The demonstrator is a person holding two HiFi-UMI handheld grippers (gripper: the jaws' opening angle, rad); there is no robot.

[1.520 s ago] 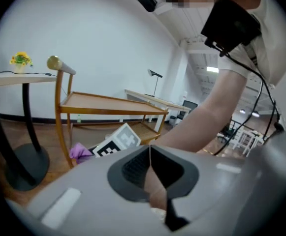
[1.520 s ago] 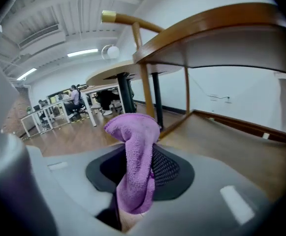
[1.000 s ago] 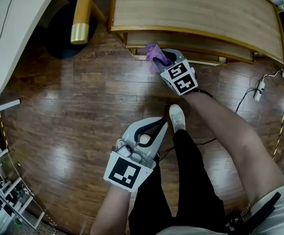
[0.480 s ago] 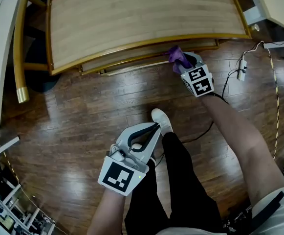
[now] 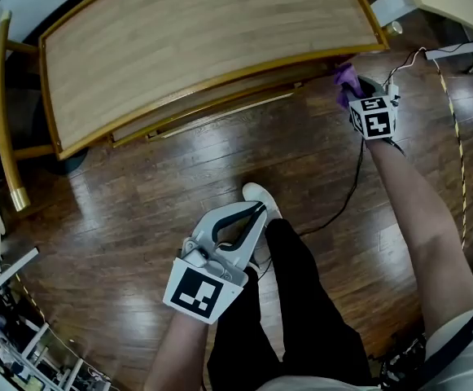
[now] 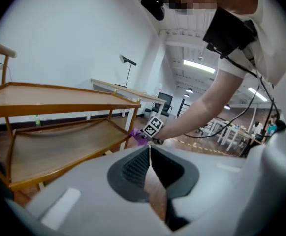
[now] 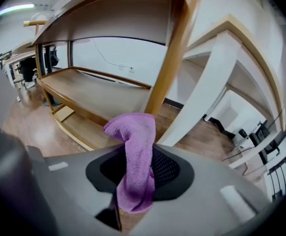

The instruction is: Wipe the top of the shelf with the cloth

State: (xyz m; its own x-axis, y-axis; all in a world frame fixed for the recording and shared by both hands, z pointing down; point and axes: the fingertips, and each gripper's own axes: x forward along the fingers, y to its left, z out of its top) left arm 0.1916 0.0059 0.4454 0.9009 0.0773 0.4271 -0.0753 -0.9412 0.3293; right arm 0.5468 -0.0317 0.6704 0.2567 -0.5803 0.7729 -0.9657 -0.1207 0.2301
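- The right gripper (image 5: 360,98) has its jaws closed on the purple cloth (image 7: 136,156). One fold of it stands up out of the jaws, and the rest hangs below them.
- In the head view the cloth is at the front right corner of the shelf (image 5: 81,141), just beside the corner post (image 7: 171,53).
- The right gripper view looks in under the top board, across the lower board (image 7: 93,95). So the cloth appears to sit below the level of the surface to be wiped.
- The top of the shelf (image 5: 203,39) lies up and to the left of those jaws. Its long axis runs across the head view, from the corner by the cloth to the far left end.
- The next move likely calls for lifting the cloth over the raised front rim (image 5: 244,76), then laying it down and stroking leftward along the long axis.
- The left gripper (image 5: 257,210) has its jaws pressed together on nothing. It is held low by the person's leg, well apart from the shelf, so the right gripper is clearly the nearer one.
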